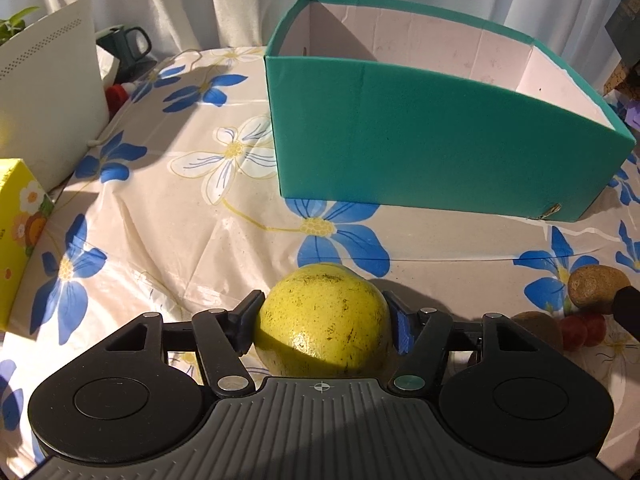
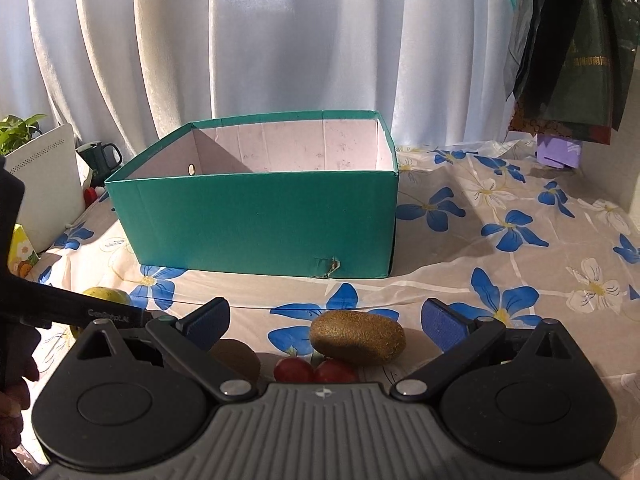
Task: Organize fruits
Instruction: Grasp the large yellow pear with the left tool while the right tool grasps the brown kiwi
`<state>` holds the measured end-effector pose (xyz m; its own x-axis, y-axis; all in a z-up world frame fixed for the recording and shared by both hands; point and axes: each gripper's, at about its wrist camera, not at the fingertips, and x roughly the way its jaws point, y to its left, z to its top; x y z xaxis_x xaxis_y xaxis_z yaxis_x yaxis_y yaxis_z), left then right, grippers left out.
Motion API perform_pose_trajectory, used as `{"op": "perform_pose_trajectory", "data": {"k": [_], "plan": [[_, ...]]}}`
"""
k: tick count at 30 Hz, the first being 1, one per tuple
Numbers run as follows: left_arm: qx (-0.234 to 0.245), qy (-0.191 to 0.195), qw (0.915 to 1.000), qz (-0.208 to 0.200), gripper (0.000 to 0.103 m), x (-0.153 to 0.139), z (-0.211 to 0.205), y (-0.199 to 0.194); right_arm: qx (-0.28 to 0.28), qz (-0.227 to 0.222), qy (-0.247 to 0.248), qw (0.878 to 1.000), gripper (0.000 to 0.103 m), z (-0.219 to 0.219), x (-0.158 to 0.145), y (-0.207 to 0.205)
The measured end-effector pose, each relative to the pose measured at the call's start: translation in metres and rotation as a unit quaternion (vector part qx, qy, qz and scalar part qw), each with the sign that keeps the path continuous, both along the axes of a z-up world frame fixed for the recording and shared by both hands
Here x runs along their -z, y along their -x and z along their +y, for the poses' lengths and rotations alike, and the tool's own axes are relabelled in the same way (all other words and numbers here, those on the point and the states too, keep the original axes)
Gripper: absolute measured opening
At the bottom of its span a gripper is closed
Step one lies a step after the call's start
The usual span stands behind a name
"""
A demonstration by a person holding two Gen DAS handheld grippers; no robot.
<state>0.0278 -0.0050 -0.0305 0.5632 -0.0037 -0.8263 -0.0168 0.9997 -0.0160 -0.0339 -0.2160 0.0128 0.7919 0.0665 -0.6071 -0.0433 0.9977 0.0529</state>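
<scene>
A big yellow citrus fruit [image 1: 324, 320] lies on the flowered tablecloth with my left gripper [image 1: 323, 320] shut on it, both pads against its sides. The teal open box [image 1: 420, 132] stands behind it, and what shows of its inside holds nothing. In the right wrist view my right gripper [image 2: 326, 320] is open, its fingers either side of a brown kiwi [image 2: 358, 338] without touching it. A second kiwi [image 2: 236, 356] and two red round fruits [image 2: 312, 370] lie just below. The yellow fruit [image 2: 106, 294] peeks out at the left behind the left gripper's body.
A white perforated device [image 1: 48, 100], a yellow carton [image 1: 16, 232] and a dark green mug [image 1: 128, 46] stand along the left edge. Curtains hang behind the table. Dark bags [image 2: 568, 60] hang at the right above a purple item [image 2: 558, 152].
</scene>
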Motion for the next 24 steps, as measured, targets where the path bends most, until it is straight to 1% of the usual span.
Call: {"op": "perform_pose_trajectory", "data": {"k": [5,9,12,17,24], "plan": [[-0.007,-0.003,0.9995,-0.030,0.068,-0.023,0.008,0.017,0.012,0.011,0.009,1.000,0.101,0.001,0.006,-0.008],[-0.013,-0.012,0.9988,-0.045,0.068,-0.033,0.012,0.024,0.030,0.030,0.011,0.999,0.097,-0.002,0.014,-0.018],[-0.019,-0.010,0.9988,-0.045,0.068,-0.035,0.015,0.027,0.046,0.045,0.003,0.998,0.096,-0.006,0.020,-0.027],[-0.027,-0.005,0.9991,-0.032,0.068,-0.033,0.018,0.028,0.060,0.065,0.011,0.996,0.090,-0.005,0.029,-0.040],[-0.021,0.001,0.9992,-0.034,0.068,-0.035,0.013,0.031,0.061,0.091,0.019,0.994,0.083,-0.001,0.040,-0.052]]}}
